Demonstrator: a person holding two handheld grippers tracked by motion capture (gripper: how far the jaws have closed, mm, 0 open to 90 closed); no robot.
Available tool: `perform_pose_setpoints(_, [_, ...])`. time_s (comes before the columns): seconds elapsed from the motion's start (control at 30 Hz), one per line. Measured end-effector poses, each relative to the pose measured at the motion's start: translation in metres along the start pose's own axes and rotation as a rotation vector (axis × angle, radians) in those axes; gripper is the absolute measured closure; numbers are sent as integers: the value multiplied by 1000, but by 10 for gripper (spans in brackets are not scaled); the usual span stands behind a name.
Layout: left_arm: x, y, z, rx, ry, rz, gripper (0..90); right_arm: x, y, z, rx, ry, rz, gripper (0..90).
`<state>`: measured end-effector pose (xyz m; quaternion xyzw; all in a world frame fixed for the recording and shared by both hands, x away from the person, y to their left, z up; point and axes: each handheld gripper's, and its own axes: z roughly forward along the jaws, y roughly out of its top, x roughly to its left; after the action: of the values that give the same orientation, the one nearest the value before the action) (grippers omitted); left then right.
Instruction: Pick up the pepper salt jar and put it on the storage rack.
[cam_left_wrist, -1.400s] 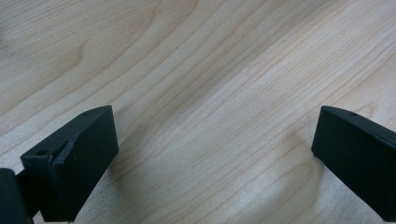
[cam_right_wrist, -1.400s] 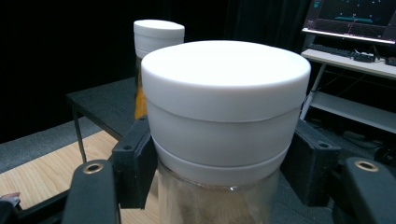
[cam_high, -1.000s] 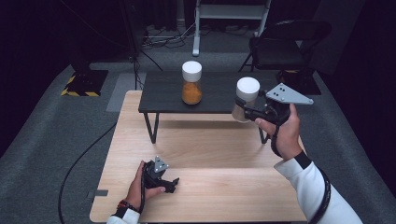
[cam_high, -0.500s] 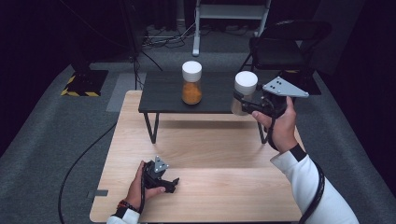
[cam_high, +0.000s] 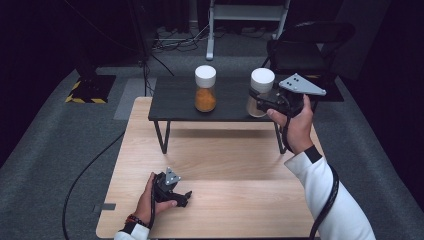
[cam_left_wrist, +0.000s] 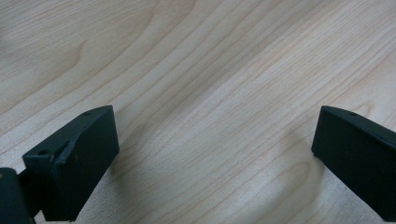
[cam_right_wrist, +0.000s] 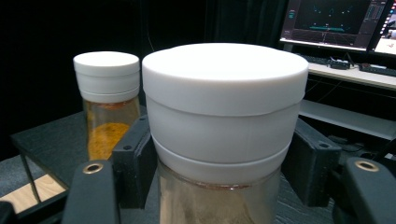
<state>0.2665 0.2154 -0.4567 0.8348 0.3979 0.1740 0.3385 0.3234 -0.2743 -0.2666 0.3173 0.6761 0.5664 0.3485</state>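
We see a pale wooden tabletop (cam_high: 235, 165) across the lower middle of the high view, and a low black rectangular shelf on thin metal legs (cam_high: 175, 97) standing on its far end, just above the frame's centre. On that shelf, centre-left, stands a clear glass jar with a white screw lid and orange powder in its lower half (cam_high: 205, 89). To its right, at the shelf's right end, we find a second clear jar with a wide white lid (cam_high: 260, 91), upright; whether it rests on the shelf we cannot tell. The right gripper (cam_high: 260, 100) has its black jaws pressed on both sides of this jar, just under the lid, as the right gripper view shows. At the lower left, the left gripper (cam_high: 184, 197) lies low over the wood, jaws spread wide with nothing between them.
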Motion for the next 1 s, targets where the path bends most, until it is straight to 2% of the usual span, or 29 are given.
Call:
perform_pose_setpoints(0.2, [0,0,0,0,0,0,6,-2,-3,9,-1,-9,-9,345])
perform_pose_setpoints(1.0, [0,0,0,0,-4,3,5,-6,-15,37,-4,-3,27,344])
